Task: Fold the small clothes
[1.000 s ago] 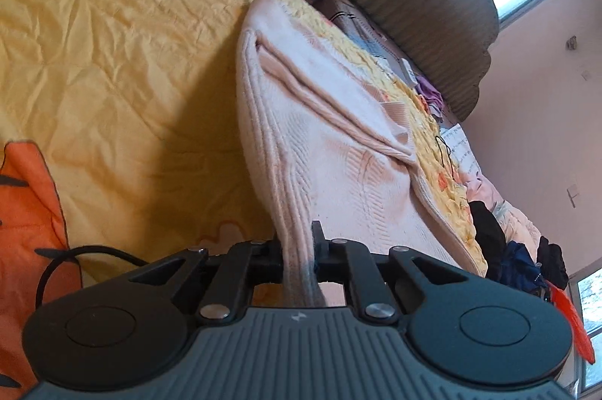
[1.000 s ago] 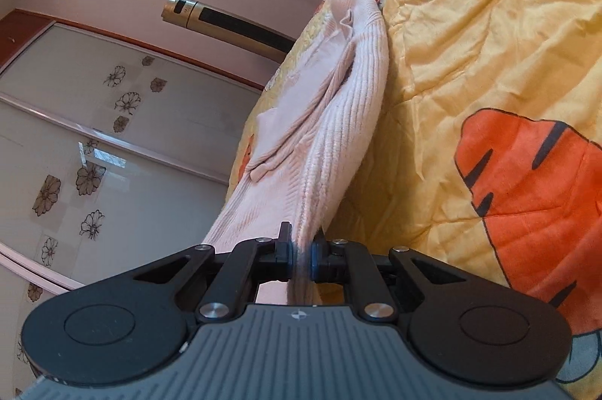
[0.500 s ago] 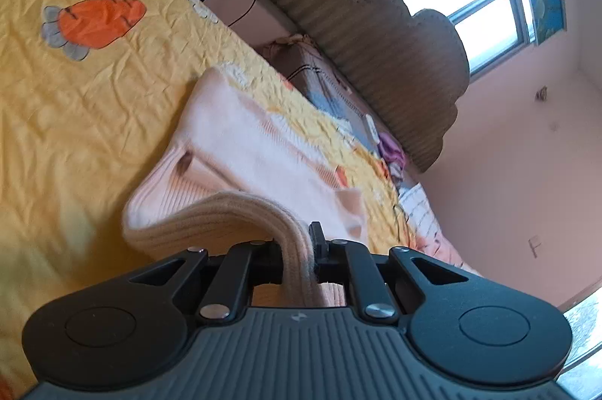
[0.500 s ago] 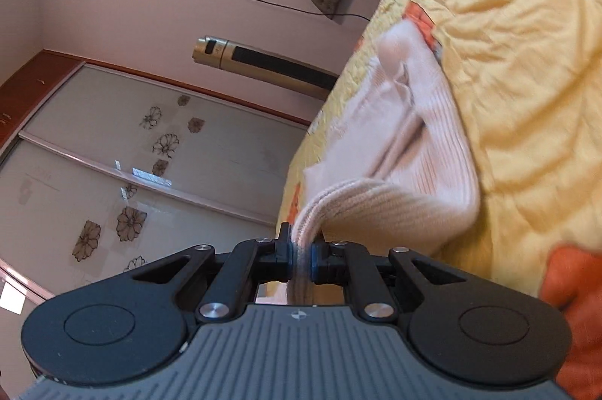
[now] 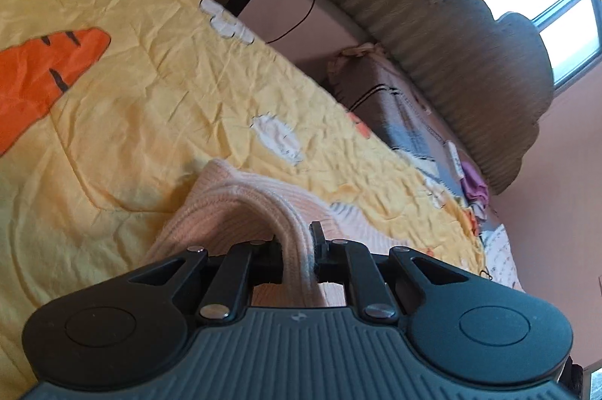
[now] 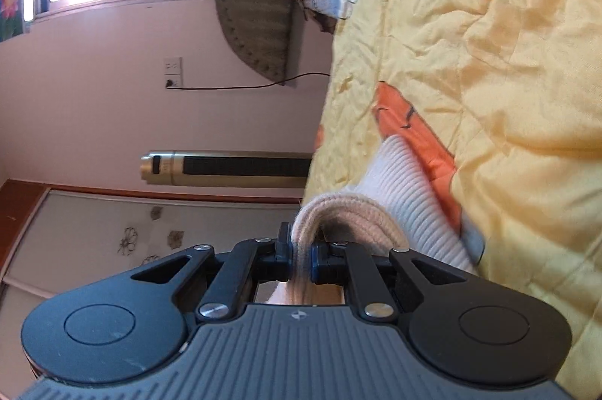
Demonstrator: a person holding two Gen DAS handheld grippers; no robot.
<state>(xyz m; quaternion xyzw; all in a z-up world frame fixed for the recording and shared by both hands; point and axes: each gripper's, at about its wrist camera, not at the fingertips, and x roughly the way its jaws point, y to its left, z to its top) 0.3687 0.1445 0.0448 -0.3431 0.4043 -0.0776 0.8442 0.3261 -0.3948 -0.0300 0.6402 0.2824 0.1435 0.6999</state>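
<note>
A pale pink ribbed knit sweater (image 5: 240, 204) lies on the yellow bedspread (image 5: 150, 106), doubled over on itself. My left gripper (image 5: 299, 249) is shut on its ribbed edge, which arches up out of the jaws and drops back to the bed. In the right wrist view the sweater (image 6: 406, 196) curls the same way, and my right gripper (image 6: 301, 255) is shut on another part of that edge. Most of the garment is hidden beneath both grippers.
The bedspread (image 6: 508, 42) carries orange carrot prints (image 5: 41, 69). A grey scalloped headboard (image 5: 470, 61) and pillows (image 5: 406, 114) stand at the bed's head. A gold tower fan (image 6: 225, 168) and a glass wardrobe door (image 6: 94, 242) stand beside the bed.
Both grippers have carried the sweater's edge forward and down over the rest of it. The garment, stretched long a second ago, now lies folded short and close under the jaws.
</note>
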